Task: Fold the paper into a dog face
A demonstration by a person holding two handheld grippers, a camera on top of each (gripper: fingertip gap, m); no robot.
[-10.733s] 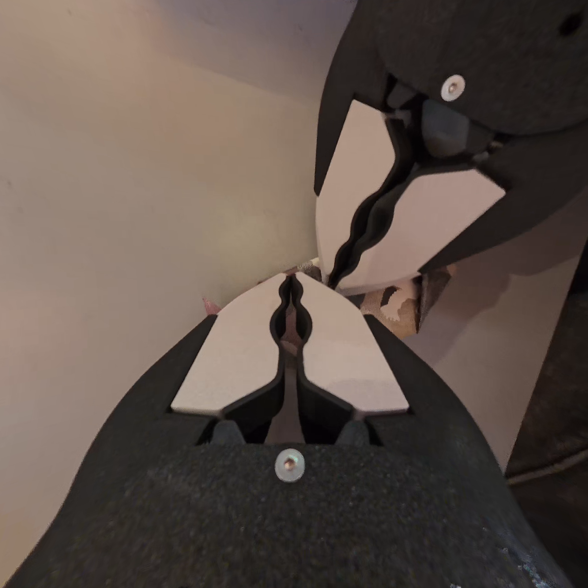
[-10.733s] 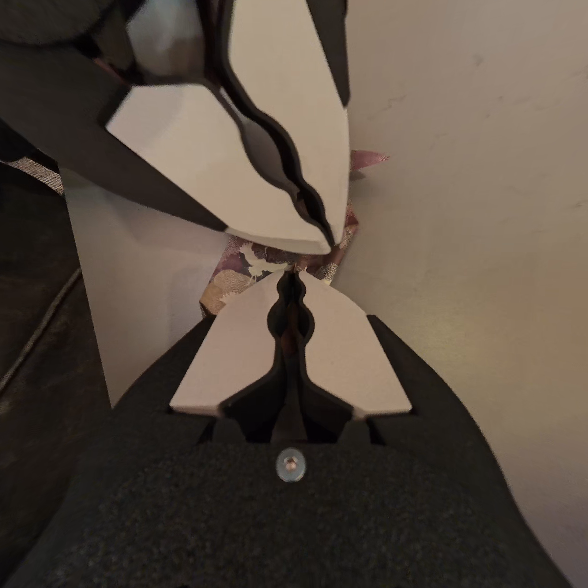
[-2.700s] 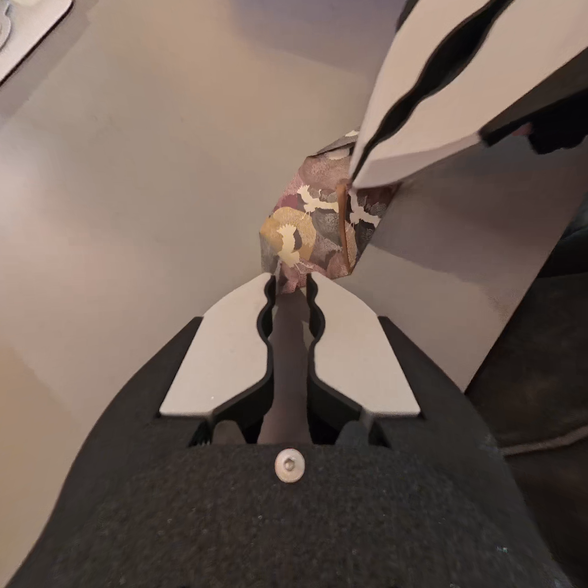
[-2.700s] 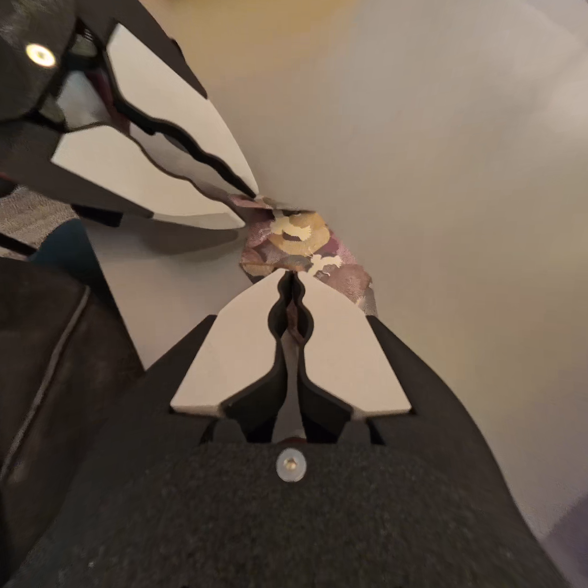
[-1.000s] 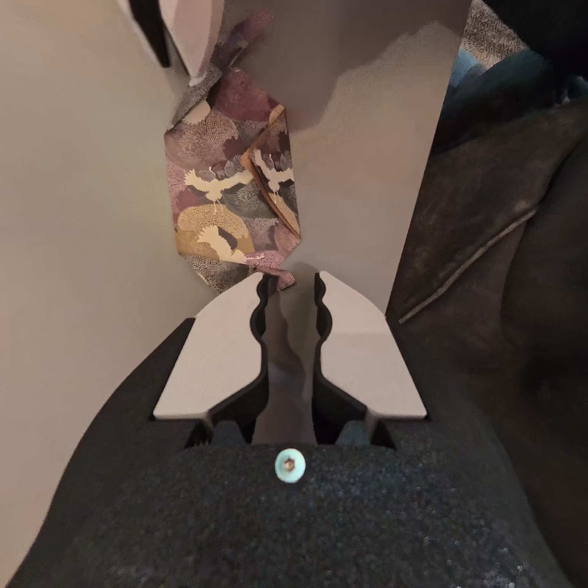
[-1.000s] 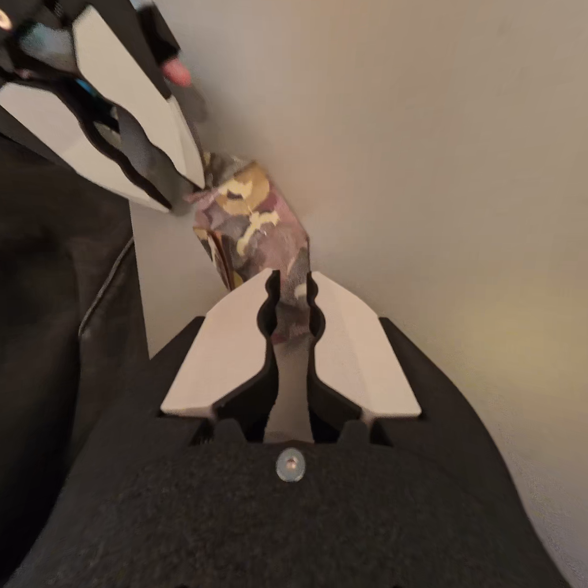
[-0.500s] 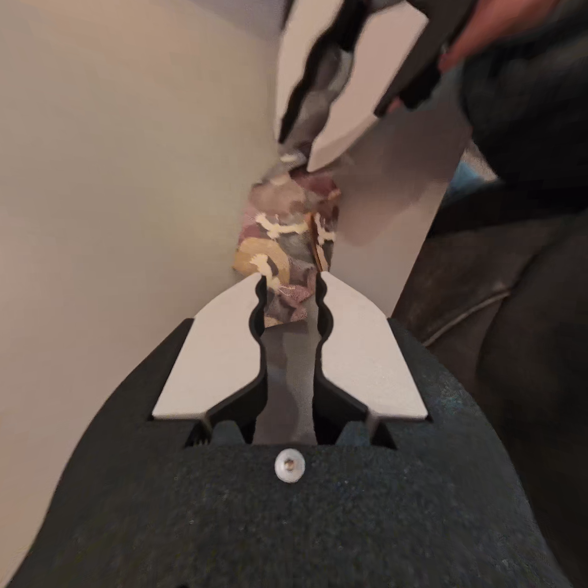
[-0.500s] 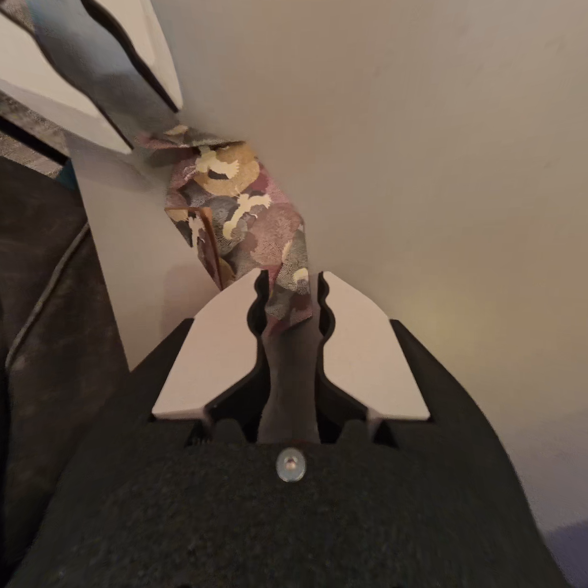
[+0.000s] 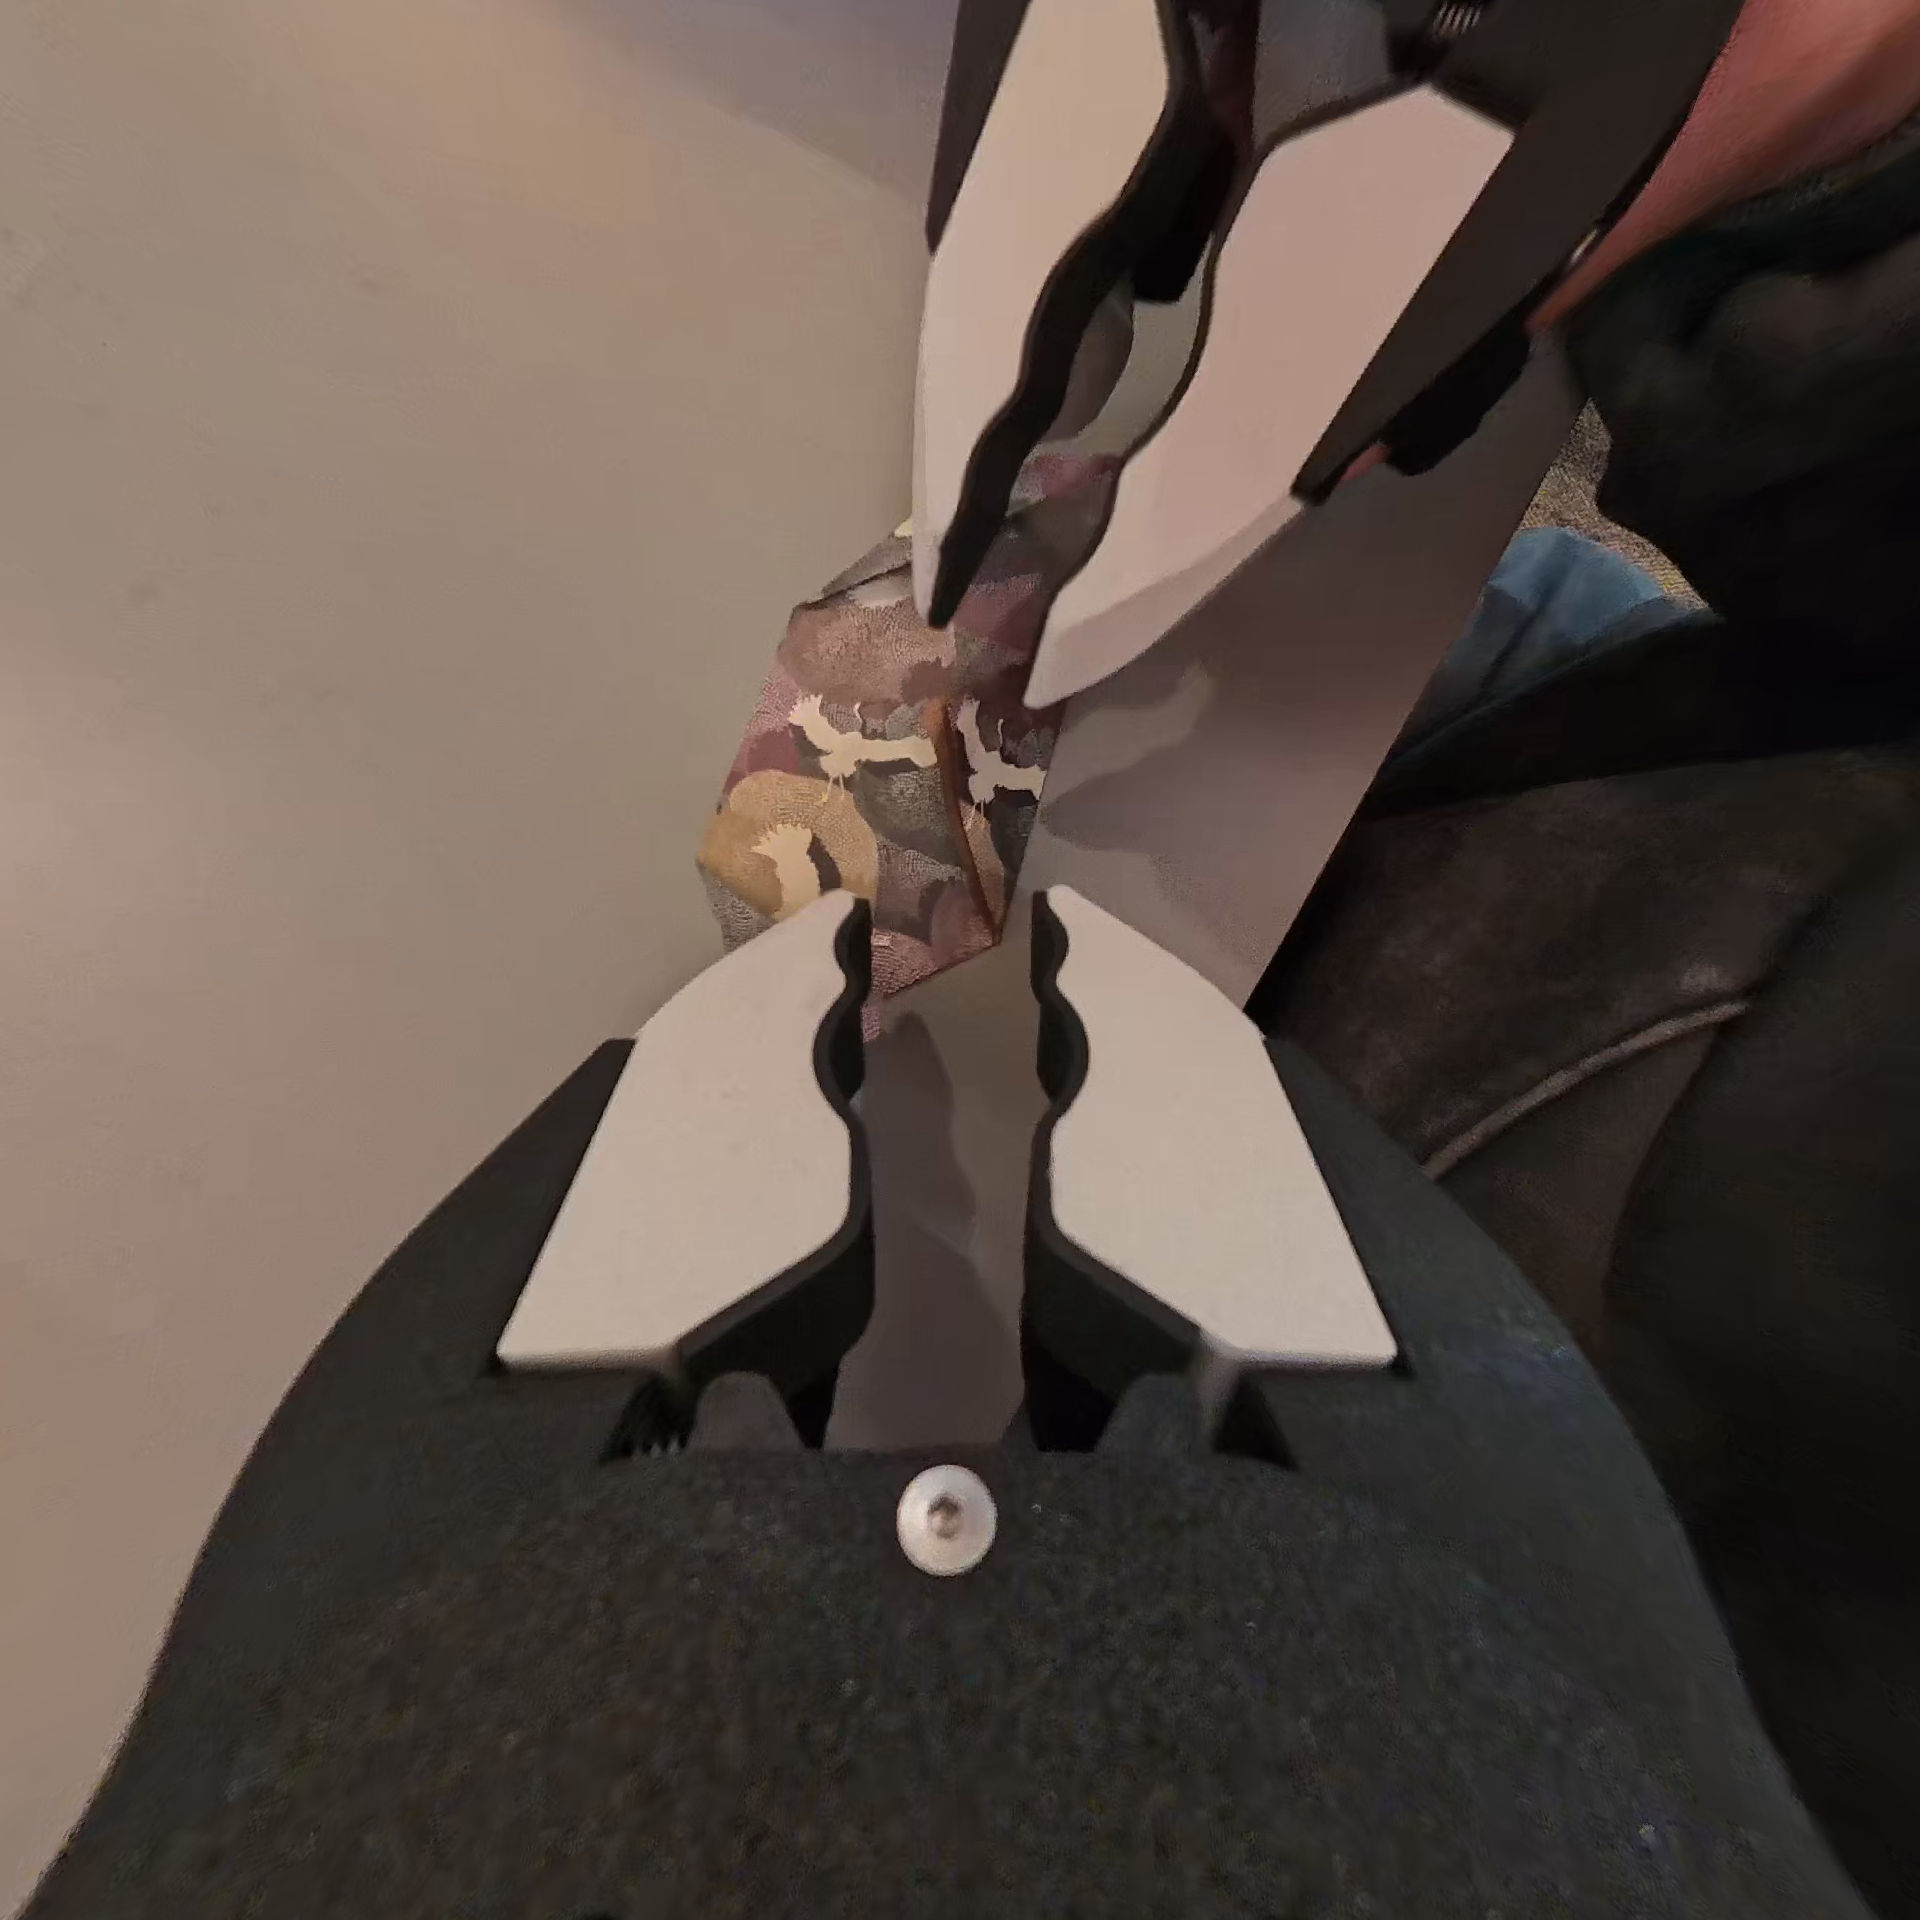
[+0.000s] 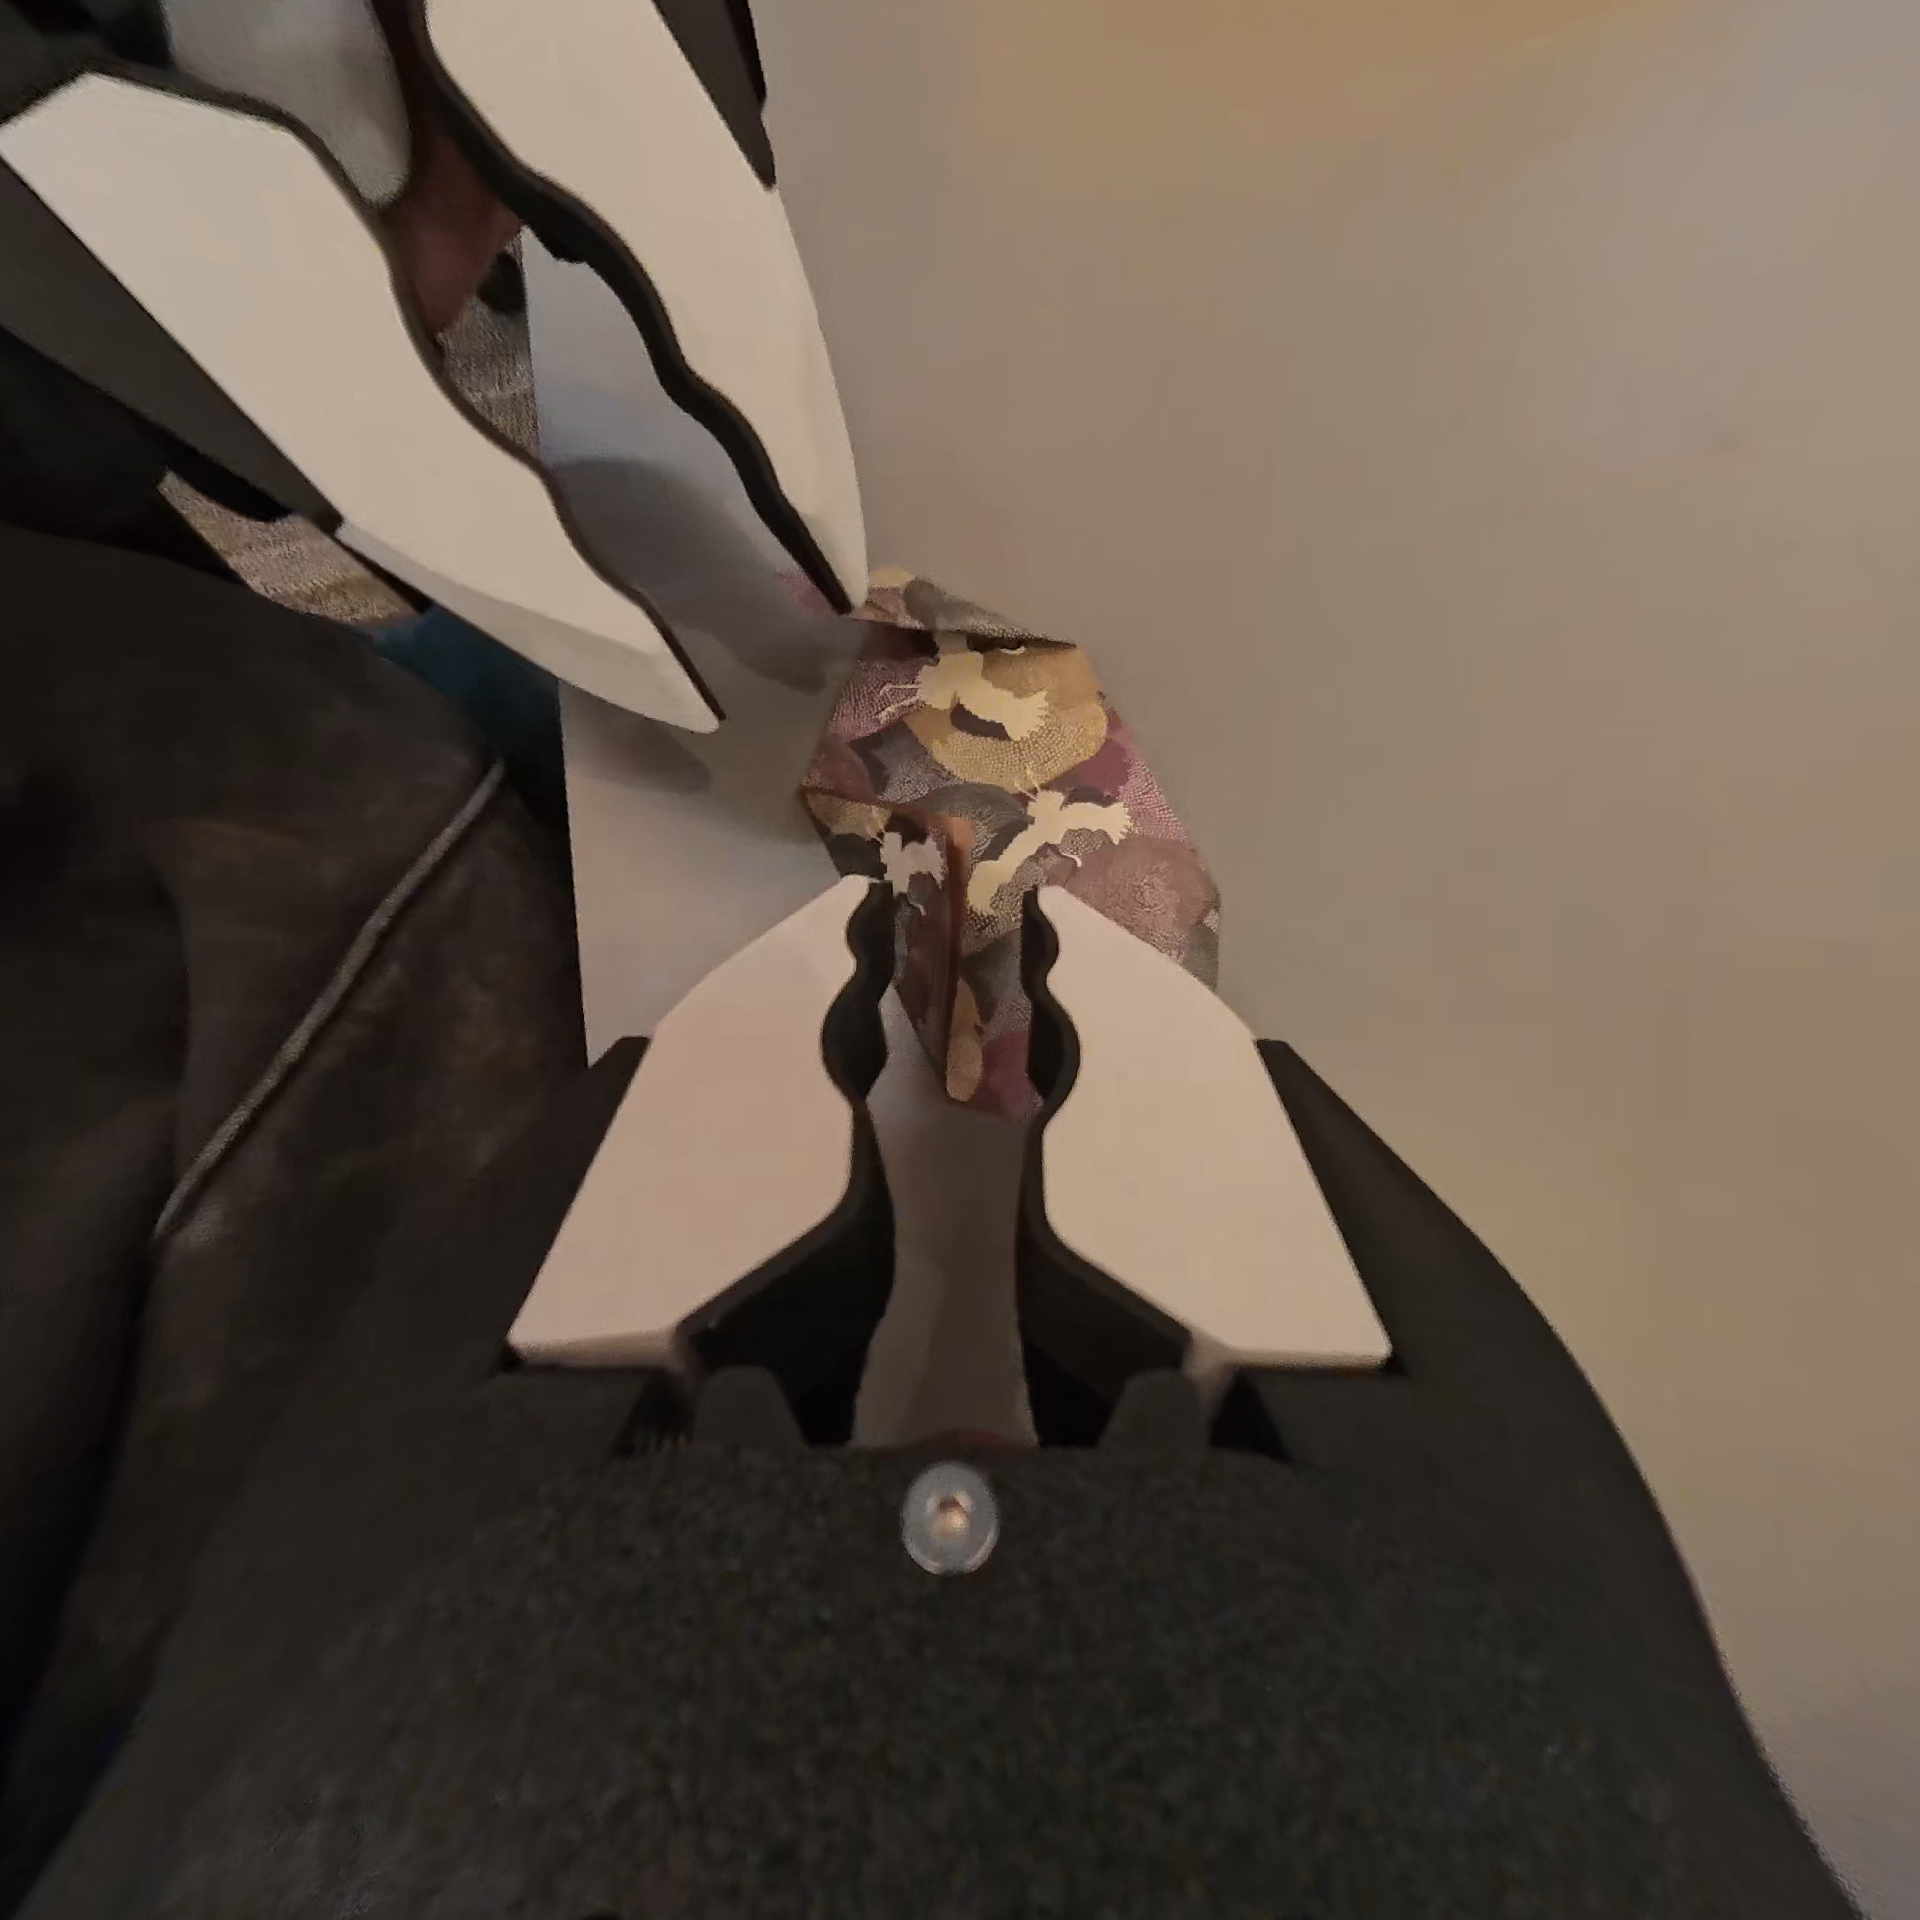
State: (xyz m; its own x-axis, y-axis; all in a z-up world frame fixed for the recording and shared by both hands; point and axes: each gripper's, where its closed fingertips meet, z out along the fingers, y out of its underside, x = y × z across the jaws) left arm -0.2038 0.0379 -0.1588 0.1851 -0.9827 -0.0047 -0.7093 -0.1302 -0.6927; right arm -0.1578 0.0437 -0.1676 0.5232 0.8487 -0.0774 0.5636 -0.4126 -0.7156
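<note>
The folded paper, purple, grey and gold with white cranes, lies flat on the pale table close to its edge. My left gripper is open, with the paper's near tip just inside the gap beside the left finger. My right gripper comes in from above, open over the paper's far end. In the right wrist view the paper has a small folded flap with a brown edge lying between the fingers of my open right gripper. My left gripper is at the paper's far corner.
The table edge runs right beside the paper. Past it is a dark leather-like surface with a seam, also in the right wrist view. A blue patch shows beyond the edge. A hand holds the right gripper. About 5 cm separates my left fingertips from my right.
The right gripper, shut on the paper 2.7 s ago, is now open. Both grippers have shifted along the paper's ends. The paper's tip sits less deep between the left fingers than half a second ago.
</note>
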